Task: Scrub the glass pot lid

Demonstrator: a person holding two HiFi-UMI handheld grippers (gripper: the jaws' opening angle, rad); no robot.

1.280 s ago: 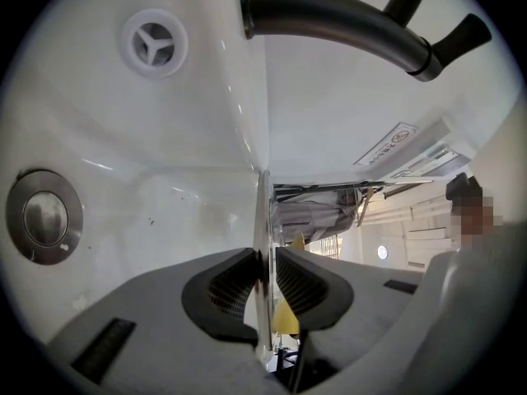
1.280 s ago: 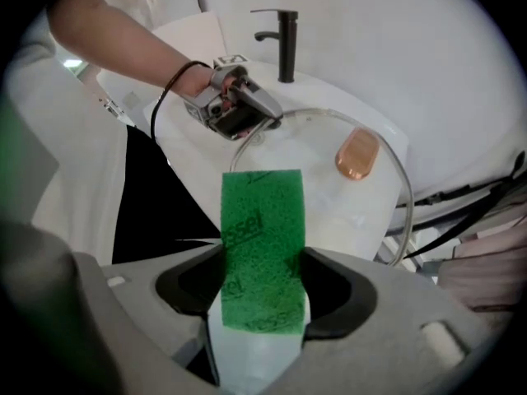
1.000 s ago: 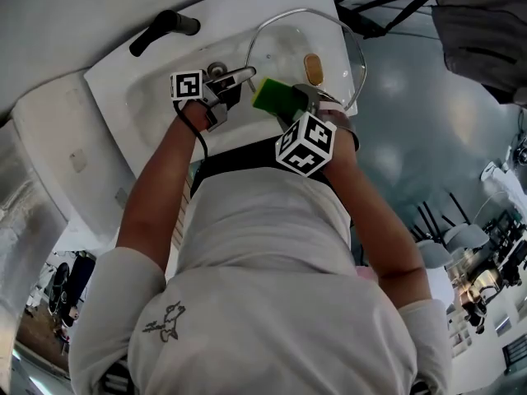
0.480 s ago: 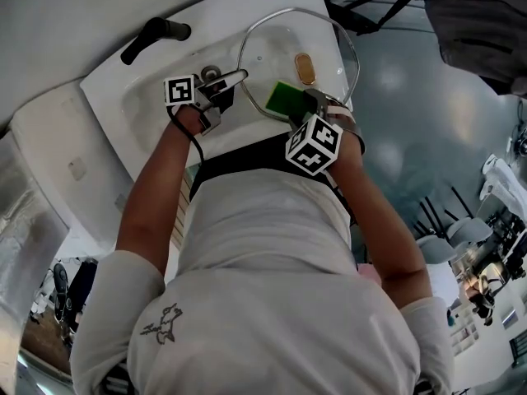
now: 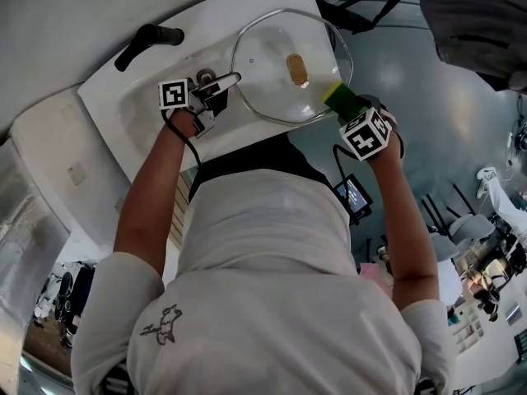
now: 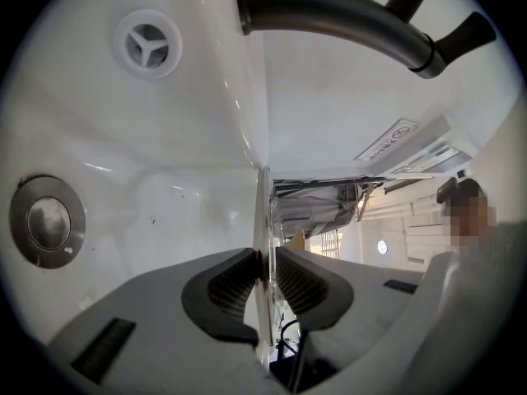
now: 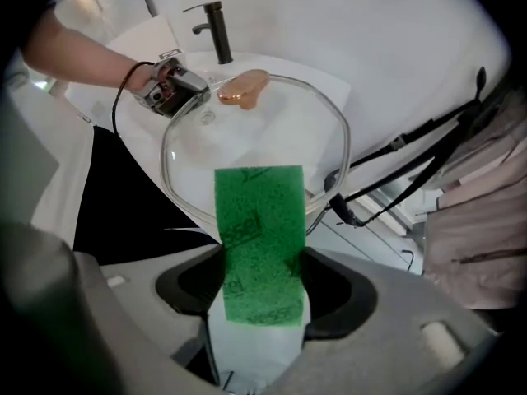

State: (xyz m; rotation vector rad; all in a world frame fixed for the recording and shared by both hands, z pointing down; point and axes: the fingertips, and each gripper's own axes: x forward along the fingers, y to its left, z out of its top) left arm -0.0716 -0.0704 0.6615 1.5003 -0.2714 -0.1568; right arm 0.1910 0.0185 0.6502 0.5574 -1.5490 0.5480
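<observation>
- Jaws on my left gripper (image 6: pixel 265 280) pinch the rim of the glass pot lid (image 5: pixel 268 76).
- I see the lid over the white sink (image 5: pixel 115 97), its tan knob (image 5: pixel 296 70) facing my head camera, with the black faucet (image 5: pixel 148 41) beyond it.
- My right gripper (image 7: pixel 263 295) clamps a green sponge (image 7: pixel 259 237), which sticks out past its jaws.
- That sponge is at the lid's rim, opposite my left gripper; I cannot tell if it touches.

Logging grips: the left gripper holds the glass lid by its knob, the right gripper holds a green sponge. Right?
No: the left gripper clamps the glass lid at its rim, not its knob, as the left gripper view shows. The right gripper does hold the green sponge.
</observation>
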